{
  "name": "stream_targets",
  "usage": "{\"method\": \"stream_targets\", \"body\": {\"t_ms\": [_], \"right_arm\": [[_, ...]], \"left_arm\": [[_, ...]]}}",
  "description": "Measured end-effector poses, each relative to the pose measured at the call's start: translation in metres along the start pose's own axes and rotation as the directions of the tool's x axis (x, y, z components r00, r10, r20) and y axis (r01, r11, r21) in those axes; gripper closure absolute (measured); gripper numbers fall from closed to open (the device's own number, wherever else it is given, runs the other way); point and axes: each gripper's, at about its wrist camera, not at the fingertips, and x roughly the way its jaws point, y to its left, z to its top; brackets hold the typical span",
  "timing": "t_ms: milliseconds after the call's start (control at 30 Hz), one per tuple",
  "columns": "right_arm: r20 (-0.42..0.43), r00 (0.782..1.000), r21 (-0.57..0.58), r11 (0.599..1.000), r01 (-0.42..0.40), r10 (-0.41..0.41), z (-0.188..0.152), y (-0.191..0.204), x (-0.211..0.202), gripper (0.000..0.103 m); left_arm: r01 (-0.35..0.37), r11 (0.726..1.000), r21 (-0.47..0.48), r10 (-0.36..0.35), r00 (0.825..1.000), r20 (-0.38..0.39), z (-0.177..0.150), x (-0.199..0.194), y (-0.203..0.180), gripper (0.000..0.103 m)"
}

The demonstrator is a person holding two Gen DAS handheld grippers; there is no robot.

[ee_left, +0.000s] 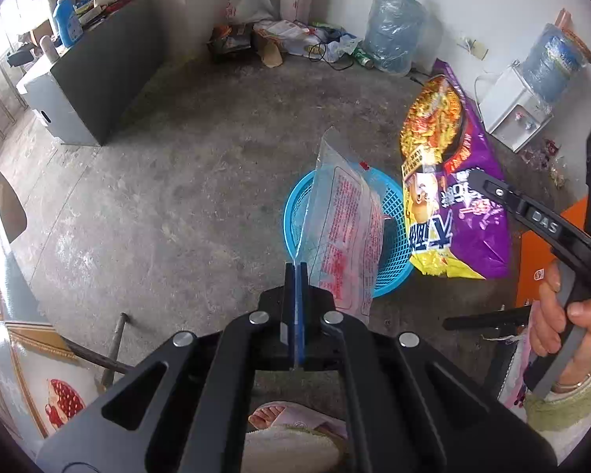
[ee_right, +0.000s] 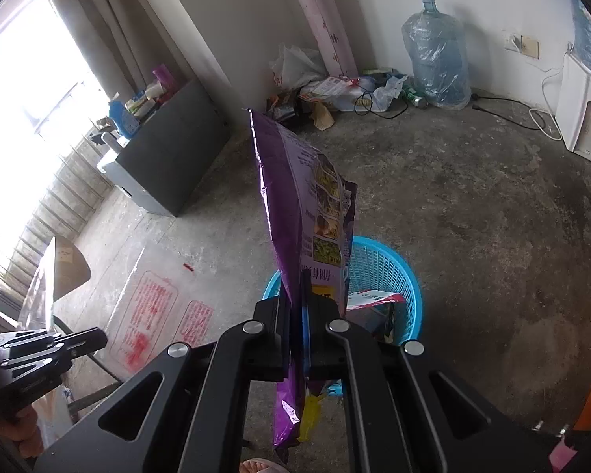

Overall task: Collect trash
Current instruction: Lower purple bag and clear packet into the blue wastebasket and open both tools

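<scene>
My left gripper (ee_left: pixel 296 266) is shut on the edge of a clear plastic bag with red print (ee_left: pixel 346 220), which hangs over a blue mesh basket (ee_left: pixel 394 236) on the concrete floor. To its right, my right gripper (ee_left: pixel 472 175), held by a hand (ee_left: pixel 563 315), pinches a purple and yellow noodle bag (ee_left: pixel 461 181). In the right wrist view the right gripper (ee_right: pixel 295 276) is shut on that purple bag (ee_right: pixel 295 197) above the basket (ee_right: pixel 382 272), which holds a wrapper (ee_right: pixel 374 299). The clear bag (ee_right: pixel 149 307) and left gripper (ee_right: pixel 102 335) show at the left.
A grey cabinet (ee_left: pixel 90 79) with clutter on top stands at the far left. Litter (ee_left: pixel 287 39) lies along the back wall beside a wrapped water jug (ee_left: pixel 394 35). A white water dispenser (ee_left: pixel 520 114) and an orange panel (ee_left: pixel 547 252) stand at the right. A slippered foot (ee_left: pixel 268 414) is below.
</scene>
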Motion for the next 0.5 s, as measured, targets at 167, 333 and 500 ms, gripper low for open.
{"method": "stream_targets", "body": {"t_ms": [167, 333, 500], "right_arm": [[-0.001, 0.999, 0.142, 0.989, -0.052, 0.053, 0.014, -0.018, 0.028, 0.098], [0.024, 0.996, 0.391, 0.916, -0.089, 0.086, 0.017, -0.047, 0.069, 0.096], [-0.102, 0.988, 0.596, 0.803, -0.034, 0.118, -0.012, -0.07, 0.124, 0.082]], "left_arm": [[-0.017, 0.999, -0.036, 0.017, 1.0, -0.015, -0.002, 0.006, 0.014, 0.103], [-0.043, 0.997, -0.065, 0.042, 0.999, -0.012, -0.004, 0.003, 0.026, 0.103], [-0.05, 0.996, -0.075, 0.049, 0.999, -0.013, -0.005, 0.001, 0.031, 0.103]]}}
